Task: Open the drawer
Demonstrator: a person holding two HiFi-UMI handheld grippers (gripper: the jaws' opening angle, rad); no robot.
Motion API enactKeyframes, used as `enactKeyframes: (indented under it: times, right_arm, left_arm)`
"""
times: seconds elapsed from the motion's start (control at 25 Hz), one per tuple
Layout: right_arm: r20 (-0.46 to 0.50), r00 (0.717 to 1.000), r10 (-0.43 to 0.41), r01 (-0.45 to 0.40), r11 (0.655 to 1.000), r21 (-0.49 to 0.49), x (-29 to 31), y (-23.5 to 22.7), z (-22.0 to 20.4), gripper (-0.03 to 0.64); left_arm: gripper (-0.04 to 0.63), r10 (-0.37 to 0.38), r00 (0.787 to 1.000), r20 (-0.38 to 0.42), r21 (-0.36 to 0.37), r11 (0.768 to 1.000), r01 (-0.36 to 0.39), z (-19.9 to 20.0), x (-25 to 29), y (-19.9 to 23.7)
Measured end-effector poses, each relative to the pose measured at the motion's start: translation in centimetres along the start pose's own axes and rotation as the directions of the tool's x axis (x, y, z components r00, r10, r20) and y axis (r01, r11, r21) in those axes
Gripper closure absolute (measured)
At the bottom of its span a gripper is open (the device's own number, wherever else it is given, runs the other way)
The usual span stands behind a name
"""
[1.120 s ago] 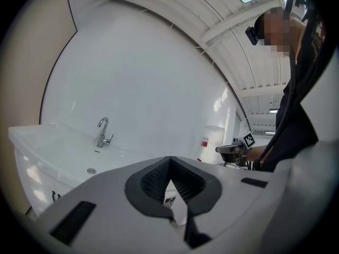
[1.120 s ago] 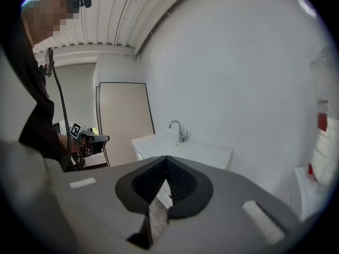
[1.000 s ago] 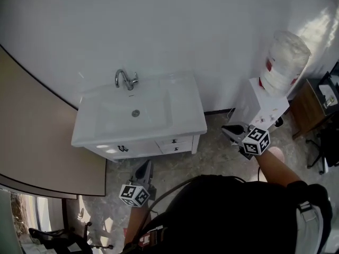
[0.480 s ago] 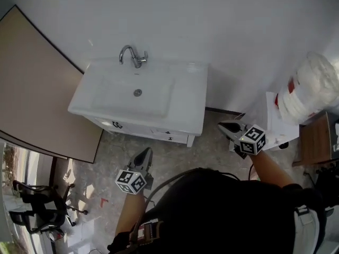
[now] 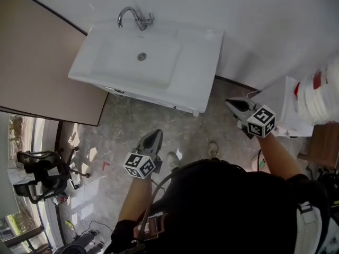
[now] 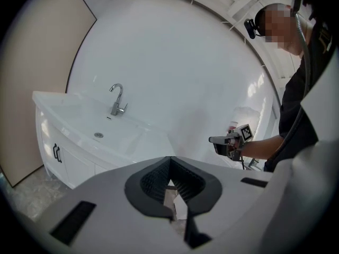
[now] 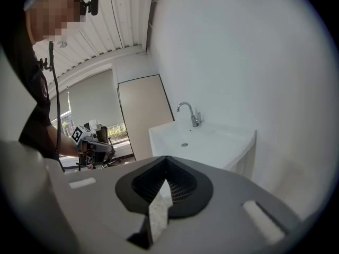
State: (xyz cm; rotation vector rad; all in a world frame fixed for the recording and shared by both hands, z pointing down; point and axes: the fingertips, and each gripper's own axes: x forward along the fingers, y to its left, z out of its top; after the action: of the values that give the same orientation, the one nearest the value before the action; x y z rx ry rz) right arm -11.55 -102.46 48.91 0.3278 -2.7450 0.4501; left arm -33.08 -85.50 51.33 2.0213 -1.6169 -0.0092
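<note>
In the head view, we are looking steeply down on a white vanity point(image 5: 198, 73) standing against the white wall, with its basin point(image 5: 140, 57) and a chrome faucet point(image 5: 135, 17) at the back. The drawer point(image 5: 165, 103) is showing only as a thin strip of cabinet front under the counter's near edge, too foreshortened for us to tell whether it is pulled out at all. We are holding the left gripper point(image 5: 155, 133) over the stone floor point(image 5: 122, 131), well short of the vanity, and the right gripper point(image 5: 229, 101) out to the right, near the vanity's corner but apart from it. A water dispenser point(image 5: 312, 97) is standing at the right edge, and an office chair point(image 5: 37, 173) at the lower left, below a tan panel point(image 5: 37, 57).

In the left gripper view, the left gripper point(image 6: 170, 183) is pointing past the vanity point(image 6: 69, 165), whose front is showing a dark handle point(image 6: 56, 152). Its jaws are sitting pressed together with nothing between them. The right gripper point(image 6: 214, 139) is appearing at the right, in front of the wall.

In the right gripper view, the right gripper point(image 7: 165, 181) is facing the vanity's end point(image 7: 243, 160), and the drawer front is out of sight here. Its jaws are likewise meeting, gripping nothing. The left gripper point(image 7: 108, 148) is hanging at the left, near the tan panel point(image 7: 143, 115).
</note>
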Motion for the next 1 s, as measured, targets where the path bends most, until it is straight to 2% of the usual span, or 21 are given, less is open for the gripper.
enactKeyframes:
  times: [0.12, 0.24, 0.4, 0.6, 0.76, 1.0]
  right_arm:
    - [0.023, 0.999, -0.031, 0.03, 0.999, 0.025, 2.5, -0.7, -1.1, 0.62]
    - [0.038, 0.996, -0.083, 0.081, 0.996, 0.047, 4.9, -2.2, -3.0, 0.62]
    - [0.018, 0.987, -0.158, 0.156, 0.986, 0.057, 7.0, -4.6, -7.9, 0.62]
    - [-0.046, 0.961, -0.273, 0.276, 0.959, 0.061, 8.2, -6.7, -14.8, 0.62]
    - [-0.114, 0.95, -0.292, 0.297, 0.954, 0.03, 10.0, -6.1, -20.0, 0.62]
    - [-0.105, 0.951, -0.292, 0.296, 0.955, 0.021, 12.7, -6.2, -23.6, 0.62]
  left_arm:
    - [0.595, -0.018, 0.999, -0.027, -0.009, 1.0, 0.018, -2.0, 1.7, 3.0]
    - [0.595, -0.036, 0.997, -0.061, 0.013, 0.999, 0.037, -4.4, 4.3, 5.9]
    - [0.595, -0.034, 0.996, -0.084, 0.018, 0.999, 0.035, -8.6, 7.9, 9.8]
    - [0.592, -0.029, 0.994, -0.101, -0.04, 0.999, 0.025, -15.1, 11.1, 14.8]
    - [0.522, -0.02, 0.993, -0.117, -0.089, 0.996, 0.01, -20.0, 12.9, 18.9]
    - [0.419, 0.036, 0.996, -0.078, -0.13, 0.991, -0.046, -22.4, 17.0, 24.5]
